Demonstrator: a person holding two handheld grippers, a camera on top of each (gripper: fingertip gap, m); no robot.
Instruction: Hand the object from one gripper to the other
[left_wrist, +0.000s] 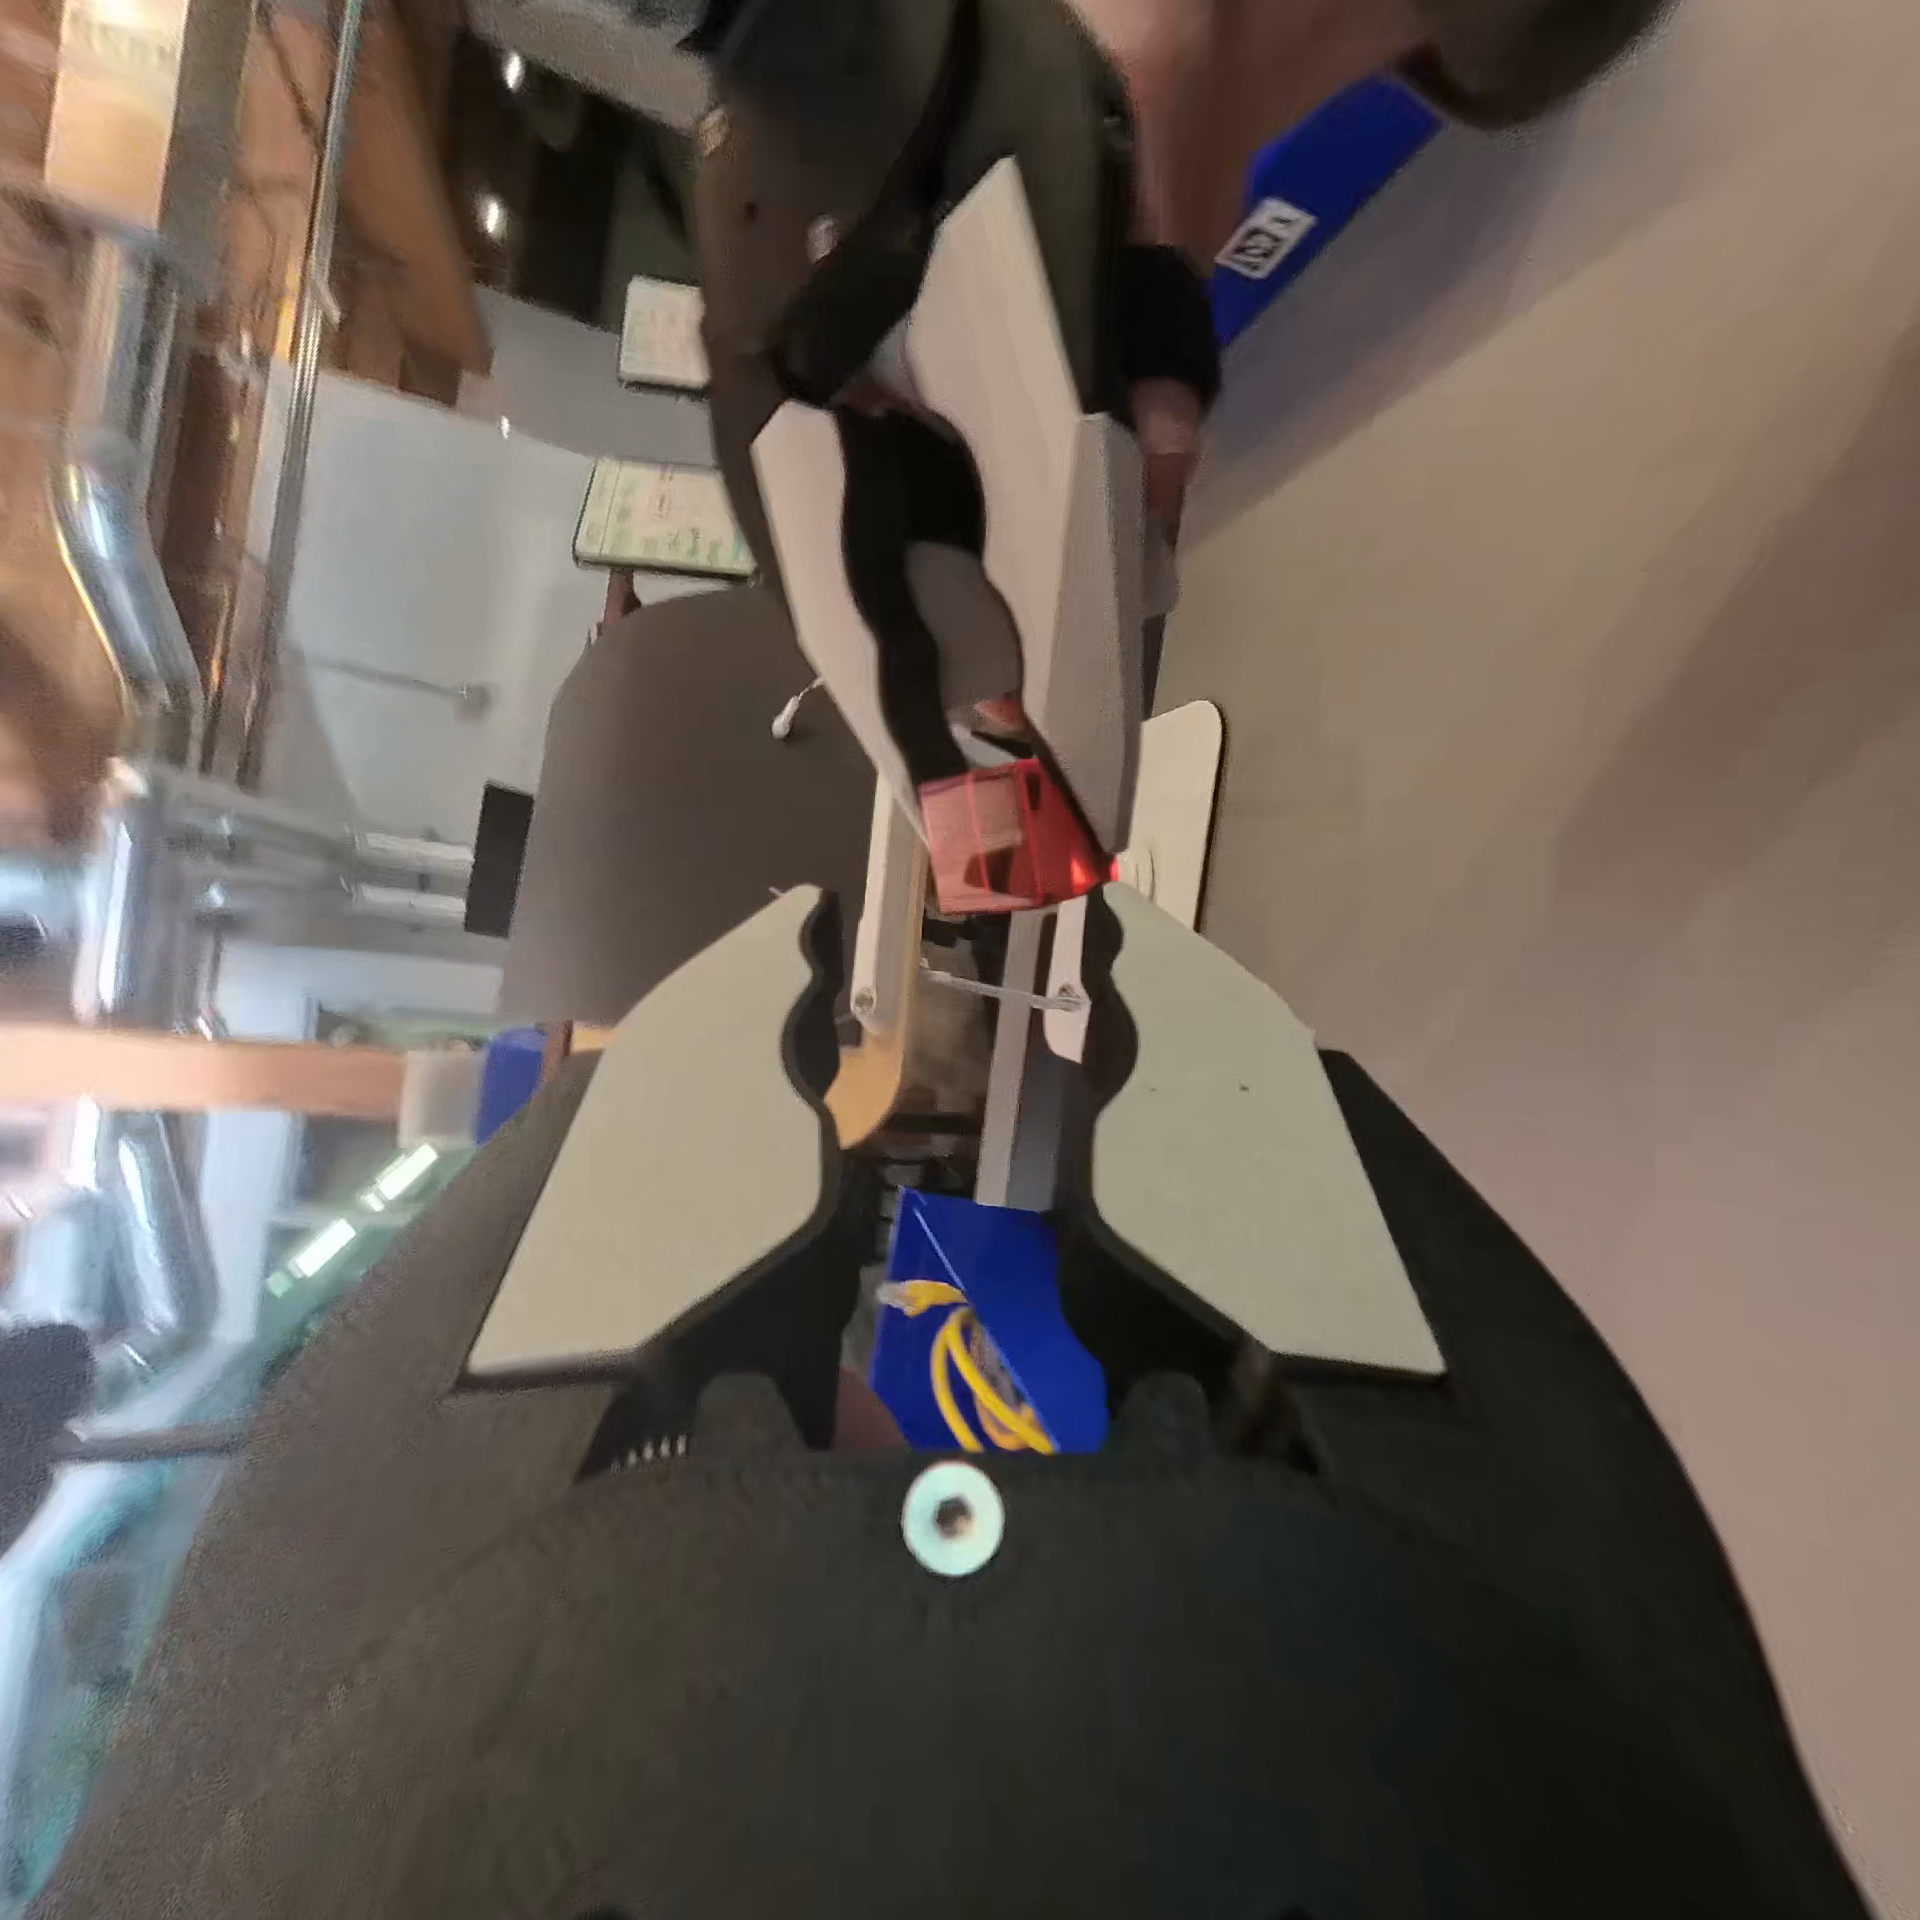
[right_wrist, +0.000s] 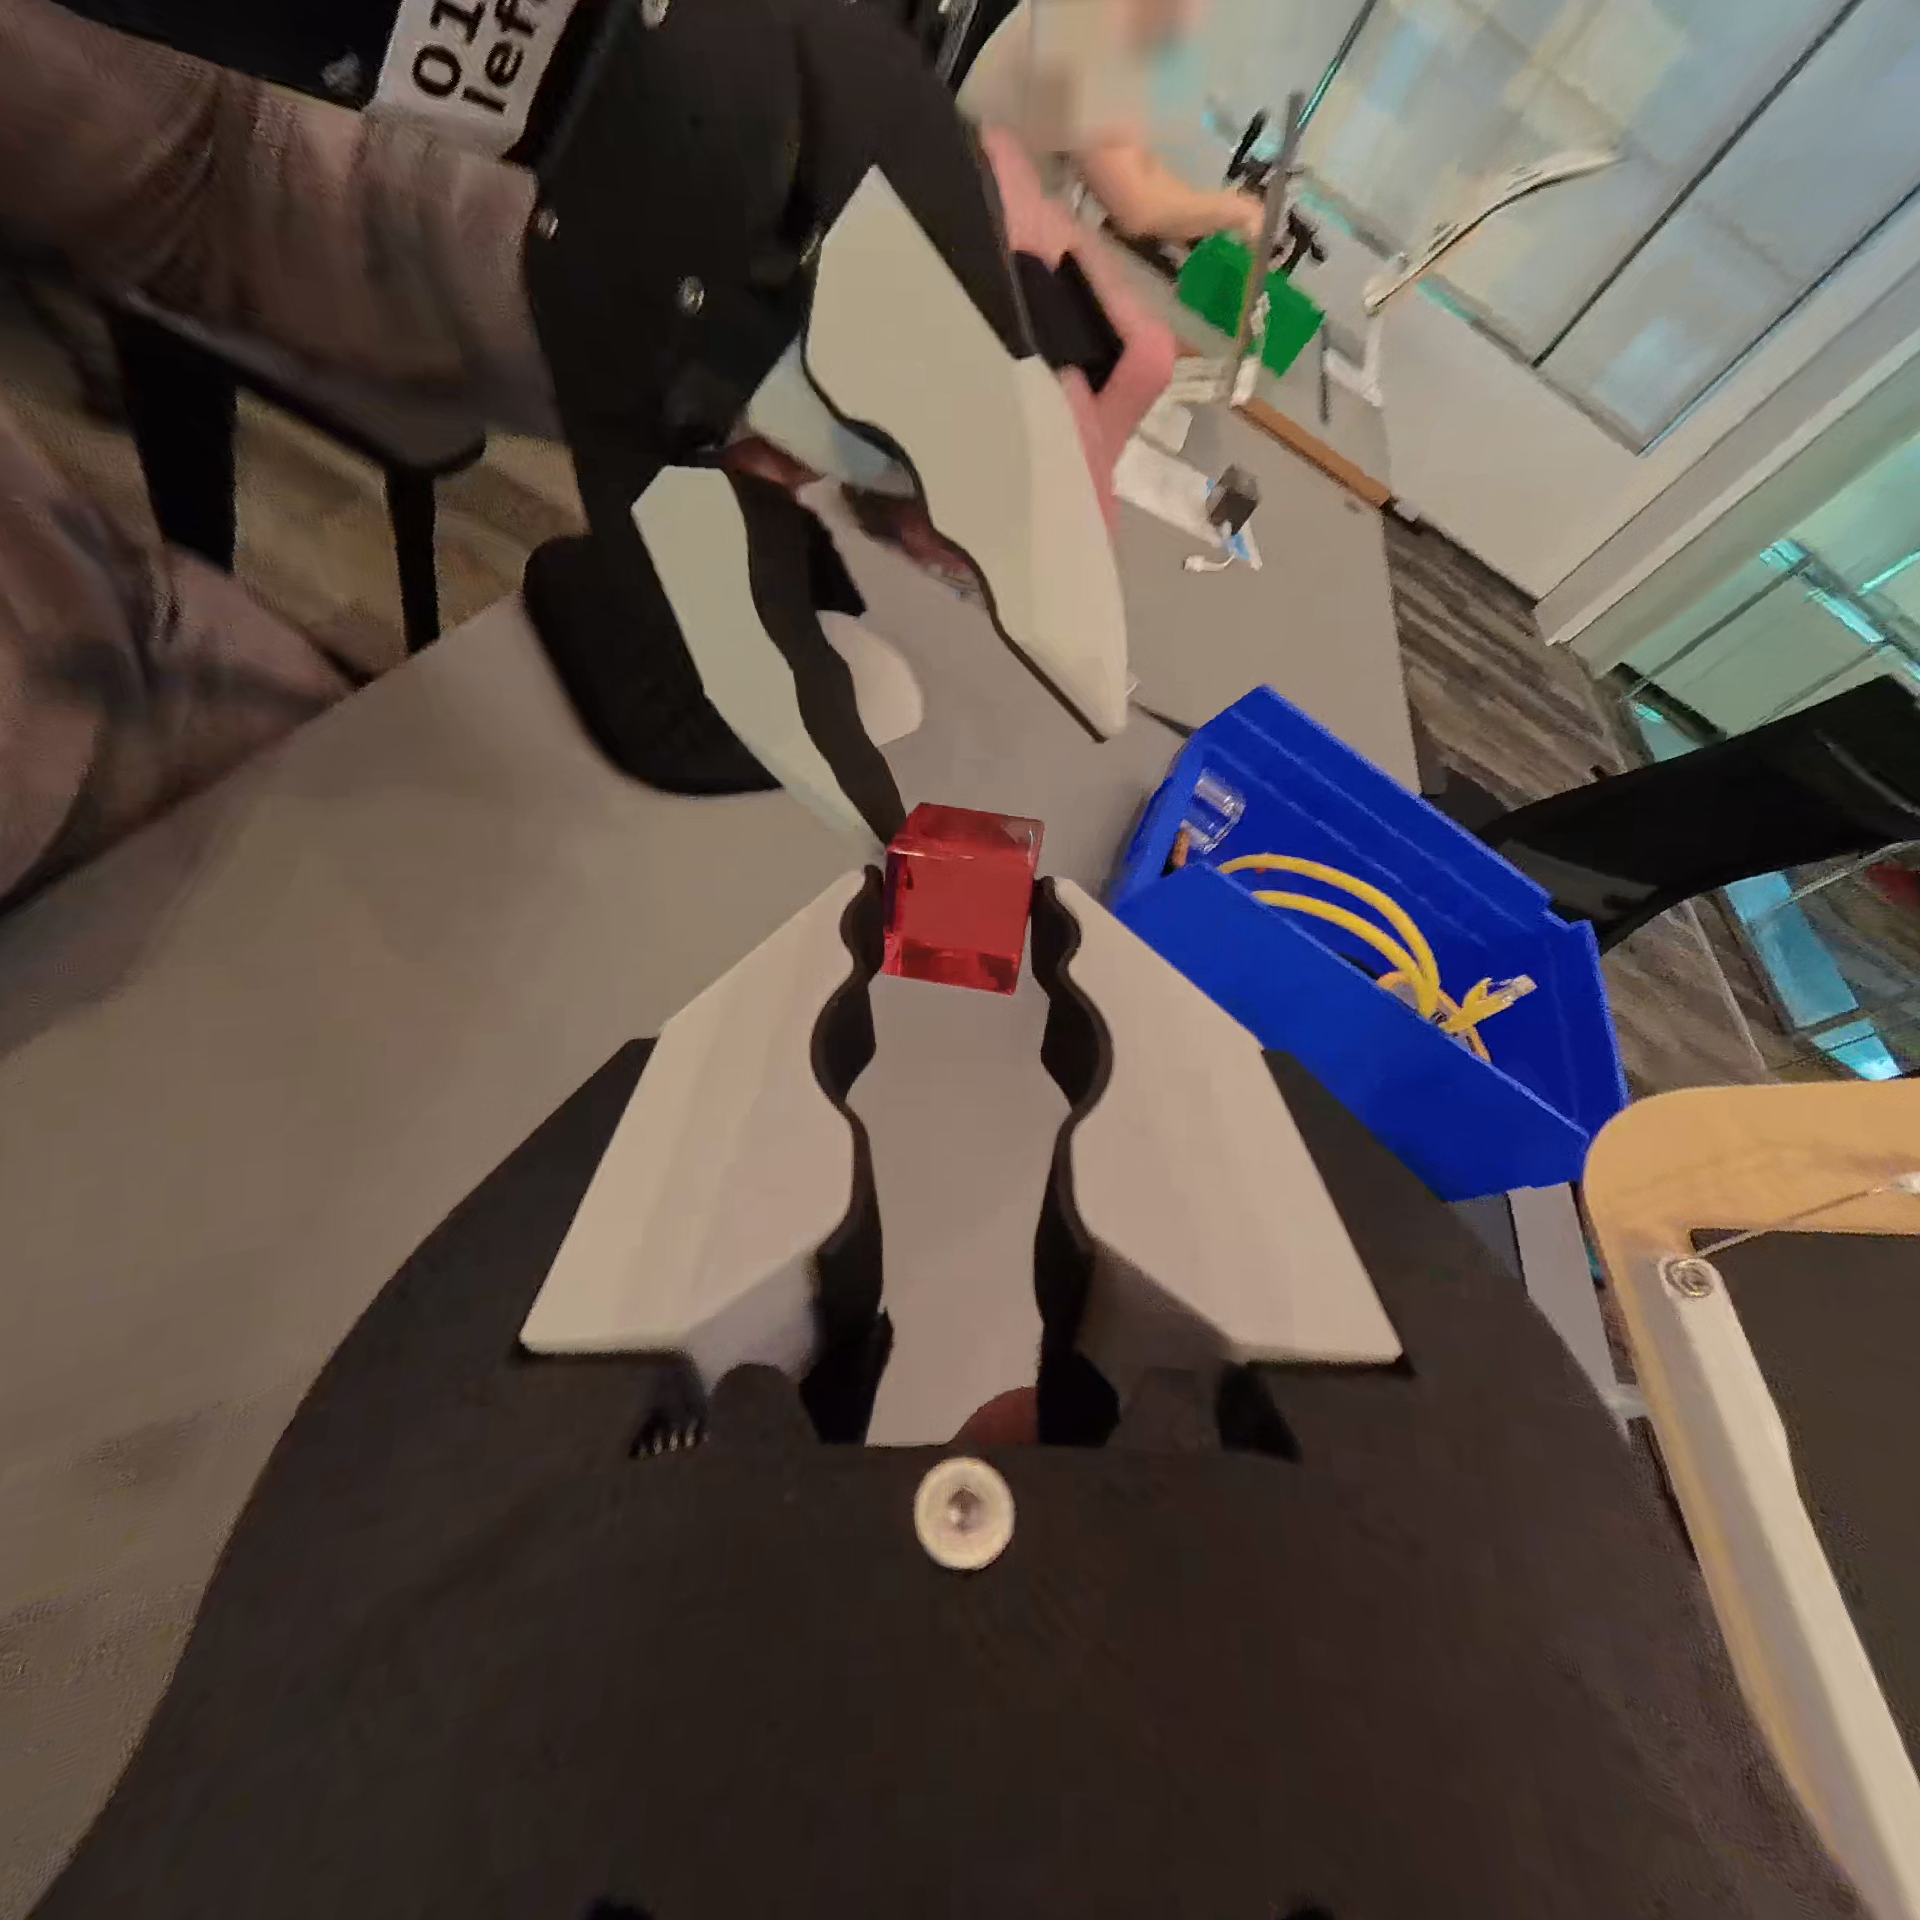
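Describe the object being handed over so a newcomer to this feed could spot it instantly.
Start at the grey table with the blue bin of yellow cable. Left of the bin, the right gripper pinches a small cube at its fingertips, with the open left gripper just beyond. It is the only translucent red thing there.
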